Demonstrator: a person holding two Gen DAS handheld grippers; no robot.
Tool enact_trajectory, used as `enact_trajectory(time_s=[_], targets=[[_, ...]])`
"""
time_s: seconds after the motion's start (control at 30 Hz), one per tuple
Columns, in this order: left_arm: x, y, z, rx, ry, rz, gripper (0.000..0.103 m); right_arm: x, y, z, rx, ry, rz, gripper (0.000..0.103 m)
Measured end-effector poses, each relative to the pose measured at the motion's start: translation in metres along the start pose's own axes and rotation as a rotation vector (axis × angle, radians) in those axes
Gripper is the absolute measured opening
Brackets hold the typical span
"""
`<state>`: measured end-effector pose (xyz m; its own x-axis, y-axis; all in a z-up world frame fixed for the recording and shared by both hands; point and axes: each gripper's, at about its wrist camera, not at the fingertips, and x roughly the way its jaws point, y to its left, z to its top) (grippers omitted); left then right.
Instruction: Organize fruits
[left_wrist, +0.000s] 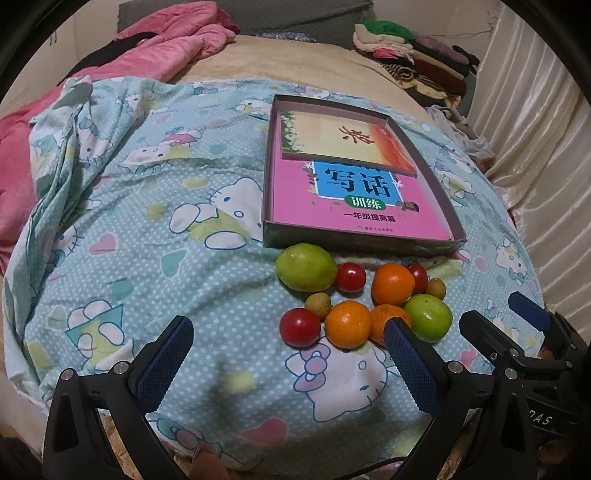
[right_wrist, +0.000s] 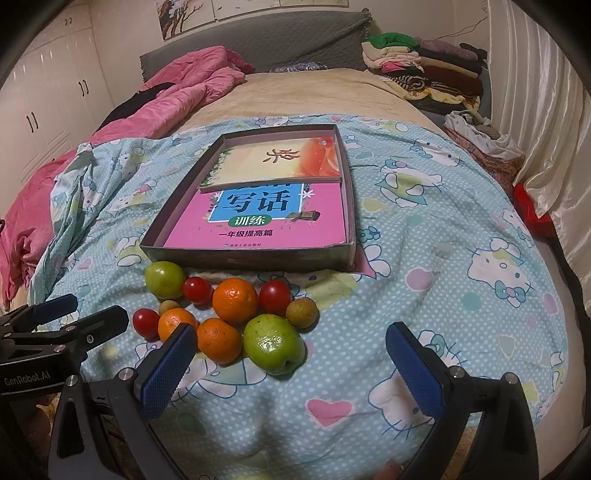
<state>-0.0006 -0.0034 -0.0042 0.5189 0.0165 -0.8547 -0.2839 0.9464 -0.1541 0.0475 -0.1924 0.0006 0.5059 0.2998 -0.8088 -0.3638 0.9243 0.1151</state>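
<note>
A cluster of fruit lies on the Hello Kitty quilt in front of a shallow cardboard box (left_wrist: 354, 244) (right_wrist: 251, 258). It holds a large green fruit (left_wrist: 306, 266) (right_wrist: 164, 279), a second green fruit (left_wrist: 428, 316) (right_wrist: 274, 343), three oranges (left_wrist: 392, 284) (right_wrist: 235, 300), three red tomatoes (left_wrist: 299, 326) (right_wrist: 275, 297) and two small brownish fruits (left_wrist: 317, 304) (right_wrist: 301, 312). My left gripper (left_wrist: 288, 365) (right_wrist: 96, 308) is open just short of the cluster, left of it. My right gripper (right_wrist: 291, 369) (left_wrist: 498, 314) is open, nearest the second green fruit. Neither holds anything.
Inside the box lie a pink workbook (right_wrist: 266, 218) and a yellow-orange book (right_wrist: 280, 160). Pink bedding (right_wrist: 177, 96) is bunched at the back left, and folded clothes (right_wrist: 424, 62) are stacked at the back right. A pale curtain (right_wrist: 546, 110) runs along the right.
</note>
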Motion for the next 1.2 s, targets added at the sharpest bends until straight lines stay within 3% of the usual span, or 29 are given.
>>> enact_trajectory(time_s=[1.2], targets=[[0.0007,0.0005,-0.0006,-0.001,0.003,-0.009,0.102,0.001,0.0,-0.0001,-0.002,0.003,-0.002,0.103]])
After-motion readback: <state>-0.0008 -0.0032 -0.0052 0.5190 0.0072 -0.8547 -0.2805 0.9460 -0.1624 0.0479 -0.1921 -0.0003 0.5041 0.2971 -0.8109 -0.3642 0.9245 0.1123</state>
